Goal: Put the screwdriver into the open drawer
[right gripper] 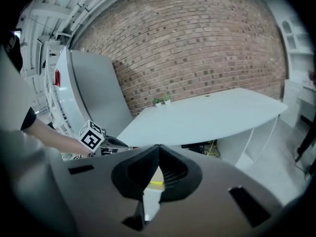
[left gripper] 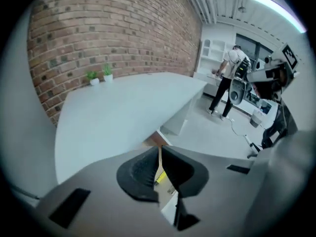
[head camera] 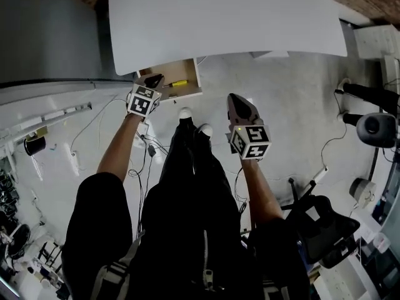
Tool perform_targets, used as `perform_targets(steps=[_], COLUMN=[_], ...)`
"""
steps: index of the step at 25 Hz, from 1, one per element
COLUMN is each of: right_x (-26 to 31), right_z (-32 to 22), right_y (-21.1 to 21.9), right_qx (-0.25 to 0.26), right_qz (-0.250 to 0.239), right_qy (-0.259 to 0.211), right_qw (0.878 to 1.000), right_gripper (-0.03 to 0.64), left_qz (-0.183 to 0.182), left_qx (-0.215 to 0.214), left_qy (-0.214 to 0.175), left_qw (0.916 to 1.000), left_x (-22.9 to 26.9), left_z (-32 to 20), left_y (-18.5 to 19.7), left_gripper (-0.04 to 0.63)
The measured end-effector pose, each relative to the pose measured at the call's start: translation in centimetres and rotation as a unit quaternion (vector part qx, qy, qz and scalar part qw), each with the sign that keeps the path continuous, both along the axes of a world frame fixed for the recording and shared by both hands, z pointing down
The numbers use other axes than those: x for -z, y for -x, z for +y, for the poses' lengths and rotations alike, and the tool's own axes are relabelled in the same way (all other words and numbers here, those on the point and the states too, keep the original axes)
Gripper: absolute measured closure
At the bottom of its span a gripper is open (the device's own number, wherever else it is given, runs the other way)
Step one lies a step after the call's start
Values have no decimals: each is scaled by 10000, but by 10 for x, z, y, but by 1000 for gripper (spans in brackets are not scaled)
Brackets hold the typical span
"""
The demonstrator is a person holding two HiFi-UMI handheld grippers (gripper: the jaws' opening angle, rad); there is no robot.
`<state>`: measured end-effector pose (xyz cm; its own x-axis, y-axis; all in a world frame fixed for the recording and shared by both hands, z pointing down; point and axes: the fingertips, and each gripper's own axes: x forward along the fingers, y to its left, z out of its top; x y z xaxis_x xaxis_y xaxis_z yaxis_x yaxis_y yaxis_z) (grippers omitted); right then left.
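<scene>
The yellow-handled screwdriver (head camera: 175, 84) lies inside the open wooden drawer (head camera: 187, 95), which juts from under the white table (head camera: 225, 17). My left gripper (head camera: 153, 80) hovers at the drawer's left front corner, jaws shut with nothing between them. In the left gripper view the shut left gripper (left gripper: 159, 147) points down at the drawer, and a sliver of the screwdriver (left gripper: 161, 177) shows below the tips. My right gripper (head camera: 240, 108) hangs over the floor to the drawer's right, shut and empty. The right gripper view shows the shut right gripper (right gripper: 159, 146), the screwdriver (right gripper: 155, 182) beyond it and the left gripper (right gripper: 121, 143).
A tall grey cabinet (head camera: 44, 30) stands left of the table. Cables (head camera: 147, 145) trail on the floor by the person's shoes (head camera: 185, 113). A black office chair (head camera: 325, 230) sits at the lower right. Two small plants (left gripper: 98, 75) stand on the table; another person (left gripper: 228, 78) stands far off.
</scene>
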<state>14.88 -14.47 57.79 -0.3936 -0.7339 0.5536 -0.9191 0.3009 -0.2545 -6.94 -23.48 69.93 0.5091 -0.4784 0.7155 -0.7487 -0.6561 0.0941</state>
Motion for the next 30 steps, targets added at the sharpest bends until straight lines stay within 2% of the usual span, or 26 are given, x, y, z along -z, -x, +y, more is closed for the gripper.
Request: perform_targets(steps=[4,9,12,15,20,25,30], right_x=[35,88,121,153,201,227,222], right_z=[-26,-63,-90,-114,-134,-139,-140], right_y=[13,28,30,27,32,39,40], right_qx=[174,335,355,368,385,466,450], right_qz=[14,30,8,-8,14,81,71], right_qy=[-379,-999,-1425,-1833,-2371,-2683,-2686], right_qw=[9991,9944,9892,9824,9707,9622,9622], right_gripper=[613,614,614,614,614,614,614], left_qz=[300,508,626,770,994,1211,1190], left_qx=[505,749,976,1191,1295,1349,1351], left_qy=[-471,-1127,-1586,-2062,-2674,-3005,-3044], left_qw=[9972,9895,9805,9682,9497,9364,9354], left_x=[67,143,193,242,307,342,340], left_z=[-10,-34,-59,-78,-86,-81,-80], left_y=[9,22,35,44,54,59,61], left_gripper=[556,557,557,557,557,557,557])
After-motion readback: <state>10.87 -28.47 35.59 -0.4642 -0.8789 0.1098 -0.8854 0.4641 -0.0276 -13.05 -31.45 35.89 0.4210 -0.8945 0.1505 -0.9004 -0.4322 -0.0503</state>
